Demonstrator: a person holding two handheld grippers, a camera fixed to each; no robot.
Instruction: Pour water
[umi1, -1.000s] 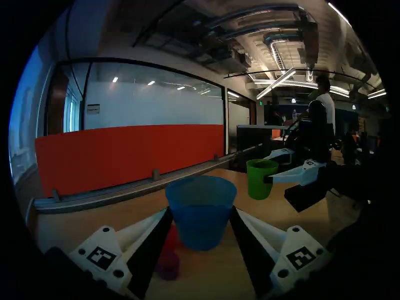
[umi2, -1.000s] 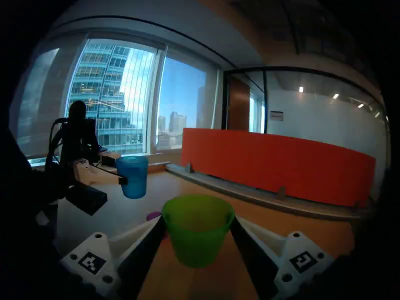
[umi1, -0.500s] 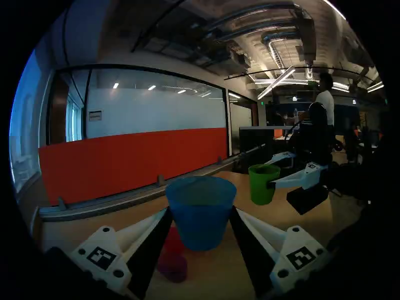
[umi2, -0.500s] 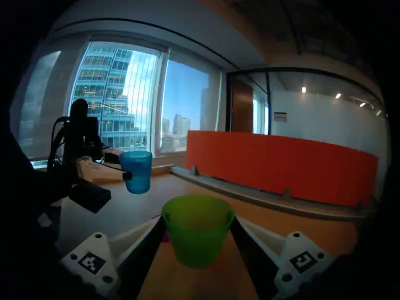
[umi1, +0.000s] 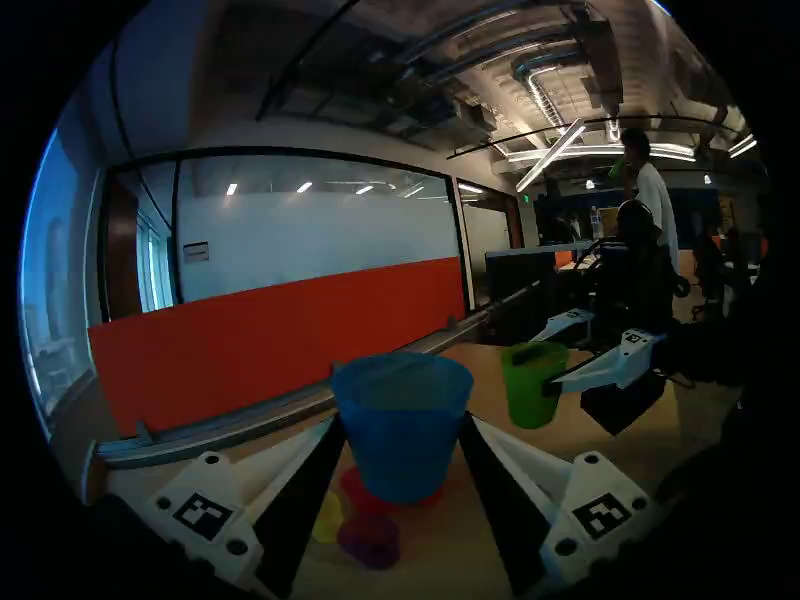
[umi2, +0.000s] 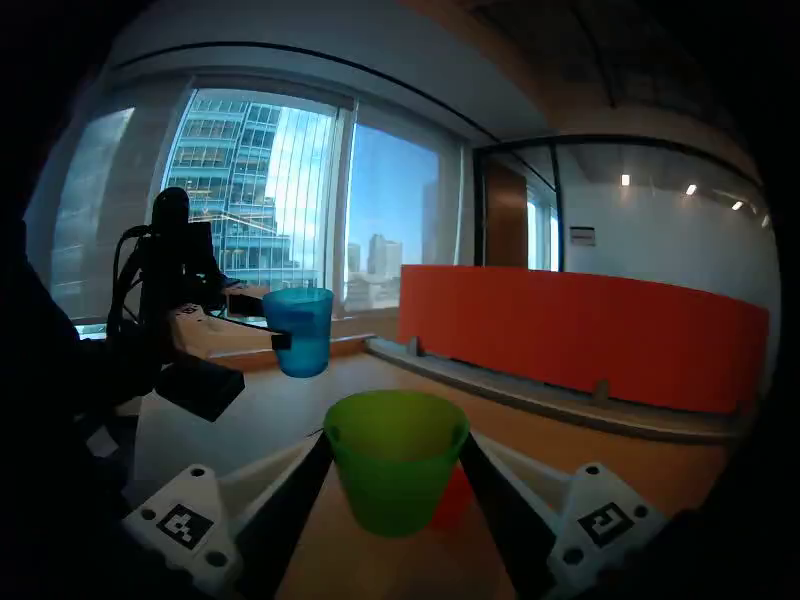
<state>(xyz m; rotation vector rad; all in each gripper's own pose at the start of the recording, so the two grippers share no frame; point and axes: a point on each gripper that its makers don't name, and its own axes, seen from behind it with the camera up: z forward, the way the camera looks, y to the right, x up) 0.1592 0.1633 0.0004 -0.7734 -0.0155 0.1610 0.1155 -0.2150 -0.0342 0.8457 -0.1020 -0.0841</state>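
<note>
Two claws, each clenched on a plastic cup above a wooden bench.

The left claw (umi1: 400, 445) grips a blue cup (umi1: 402, 420) by its sides, both fingers pressed to it and the cup upright. The right claw (umi2: 397, 475) grips a green cup (umi2: 397, 455) the same way. In the left gripper view the green cup hangs off to the right, near the blue one but apart. Below the blue cup, a small red cup (umi1: 360, 492), a purple cup (umi1: 368, 538) and a yellow cup (umi1: 327, 518) sit on the bench (umi1: 445, 550). An orange wall panel (umi1: 280, 335) runs behind.
</note>
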